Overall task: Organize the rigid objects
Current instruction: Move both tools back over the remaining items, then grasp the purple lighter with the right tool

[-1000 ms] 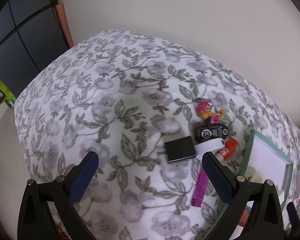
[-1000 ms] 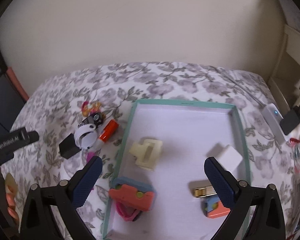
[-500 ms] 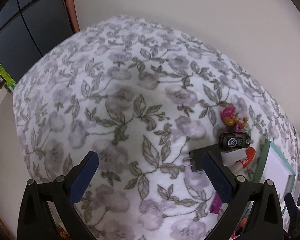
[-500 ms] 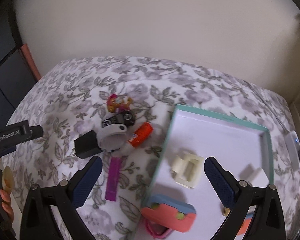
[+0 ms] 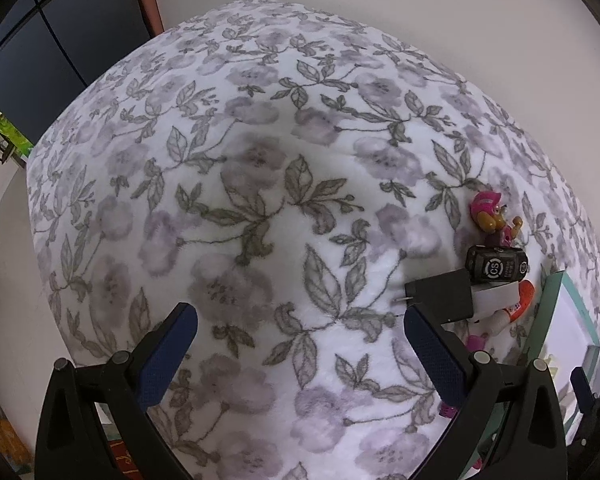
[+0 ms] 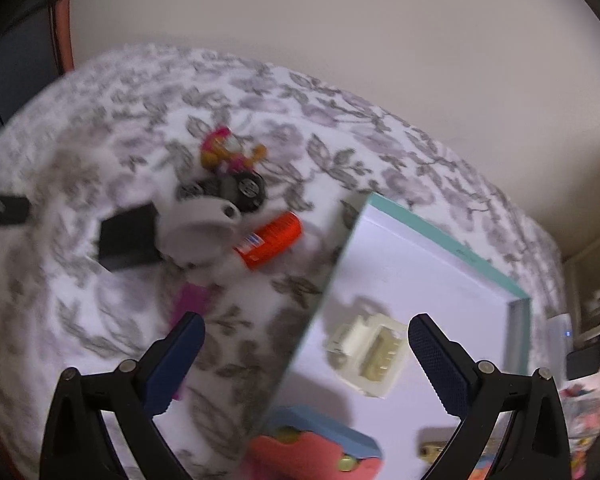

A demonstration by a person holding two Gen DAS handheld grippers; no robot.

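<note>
Right gripper (image 6: pixel 306 364) is spread wide with nothing between the pads. It sits low-centre in the right wrist view, straddling the teal rim of the tray (image 6: pixel 452 240). The frame is motion-blurred, so fine detail on the pile is soft.

Loose cluster sits upper-left of centre in that view, on the floral blanket (image 6: pixel 100 320), all touching or overlapping:
- black charger block (image 6: pixel 126 240), leftmost
- white clip-like piece (image 6: pixel 196 232) lying over it
- orange tube (image 6: pixel 270 238) just beside the tray's left edge
- black toy car (image 6: pixel 240 188) and pink/orange figurine (image 6: pixel 228 152) behind
- magenta stick (image 6: pixel 188 304) poking out toward the gripper

My read is that these are dumped close to the tray so each transfer is short.

Already in the tray: cream hair claw (image 6: pixel 370 350) mid-right, coral/blue block (image 6: pixel 316 452) at bottom, and something gold (image 6: pixel 430 450) partly hidden behind the right finger.

Left gripper (image 5: pixel 300 354) is also spread apart and empty, hovering over bare blanket. The same cluster is at the right edge of its view: charger (image 5: pixel 440 296) half behind its right finger, car (image 5: pixel 496 268), figurine (image 5: pixel 490 216). It looks parked out of the way and isn't lined up on anything.

Sorting looks partway done, with six or so pieces still outside. The magenta stick is nearest the right gripper, but the pile overlaps, so pulling one piece may drag its neighbours.
</note>
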